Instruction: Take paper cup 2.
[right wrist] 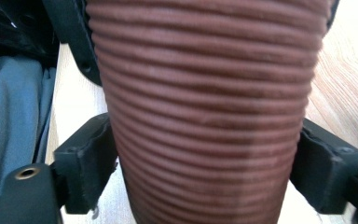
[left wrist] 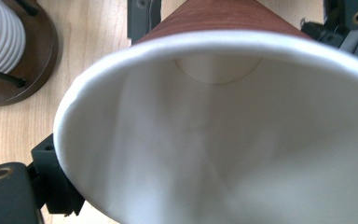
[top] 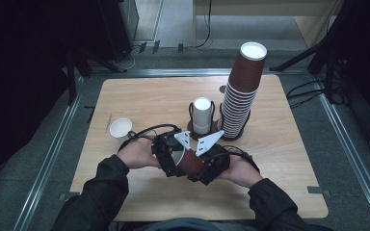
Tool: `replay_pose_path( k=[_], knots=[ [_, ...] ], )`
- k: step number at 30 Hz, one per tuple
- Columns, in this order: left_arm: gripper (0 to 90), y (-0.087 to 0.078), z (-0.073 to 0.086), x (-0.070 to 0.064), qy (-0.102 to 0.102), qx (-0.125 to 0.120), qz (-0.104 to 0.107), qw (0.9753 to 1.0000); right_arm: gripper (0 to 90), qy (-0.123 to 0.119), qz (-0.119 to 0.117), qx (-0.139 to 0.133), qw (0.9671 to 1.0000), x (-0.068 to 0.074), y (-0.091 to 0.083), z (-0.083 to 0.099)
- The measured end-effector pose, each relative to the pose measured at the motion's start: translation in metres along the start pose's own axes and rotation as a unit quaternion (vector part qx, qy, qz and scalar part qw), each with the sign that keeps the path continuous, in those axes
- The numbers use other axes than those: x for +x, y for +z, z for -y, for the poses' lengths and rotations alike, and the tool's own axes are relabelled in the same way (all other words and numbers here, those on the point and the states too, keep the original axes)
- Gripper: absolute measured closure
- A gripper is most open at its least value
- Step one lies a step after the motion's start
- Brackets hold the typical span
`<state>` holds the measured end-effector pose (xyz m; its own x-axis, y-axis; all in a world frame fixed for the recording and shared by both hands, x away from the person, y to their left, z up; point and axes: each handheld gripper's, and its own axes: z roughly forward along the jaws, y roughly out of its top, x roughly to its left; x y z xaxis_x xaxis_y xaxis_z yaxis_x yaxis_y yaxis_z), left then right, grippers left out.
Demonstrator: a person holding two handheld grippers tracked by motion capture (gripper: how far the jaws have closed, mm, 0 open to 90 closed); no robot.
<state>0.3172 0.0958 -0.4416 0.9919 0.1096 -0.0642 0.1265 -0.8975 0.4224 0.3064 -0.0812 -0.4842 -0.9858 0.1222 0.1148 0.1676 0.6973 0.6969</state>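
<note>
A brown ribbed paper cup (top: pixel 191 163) lies sideways between my two grippers at the front middle of the table (top: pixel 279 159). My right gripper (top: pixel 203 168) is shut across its body; in the right gripper view the cup (right wrist: pixel 205 116) fills the gap of that gripper (right wrist: pixel 205 168), both black pads pressed on the ribs. The cup's white mouth (left wrist: pixel 223 140) faces my left gripper (left wrist: pixel 182 186). One left finger (left wrist: pixel 56 182) lies against the outside of the rim and the other is hidden behind the cup. In the high view the left gripper (top: pixel 172 153) sits at the cup's open end.
A tall stack of brown cups (top: pixel 243 91) stands in a holder at the back right, with a shorter stack of white cups (top: pixel 202 114) beside it, also in a holder (left wrist: pixel 32 70). A single white cup (top: pixel 120 127) stands at the left. Cables trail from both grippers.
</note>
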Motion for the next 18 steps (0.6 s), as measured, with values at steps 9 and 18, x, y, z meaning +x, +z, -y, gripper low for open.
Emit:
replay_pose_path(
  k=[9, 18],
  knots=[
    [5.8, -0.001, 0.001, 0.000, -0.004, -0.002, 0.003, 1.0000, 21.1, -0.005, -0.004, -0.005, 1.0000, -0.001, -0.002, 0.001],
    [0.0, -0.011, 0.003, 0.002, -0.015, -0.055, -0.003, 0.9984, 20.8, -0.011, 0.015, -0.007, 0.9998, -0.003, -0.006, 0.003]
  ],
)
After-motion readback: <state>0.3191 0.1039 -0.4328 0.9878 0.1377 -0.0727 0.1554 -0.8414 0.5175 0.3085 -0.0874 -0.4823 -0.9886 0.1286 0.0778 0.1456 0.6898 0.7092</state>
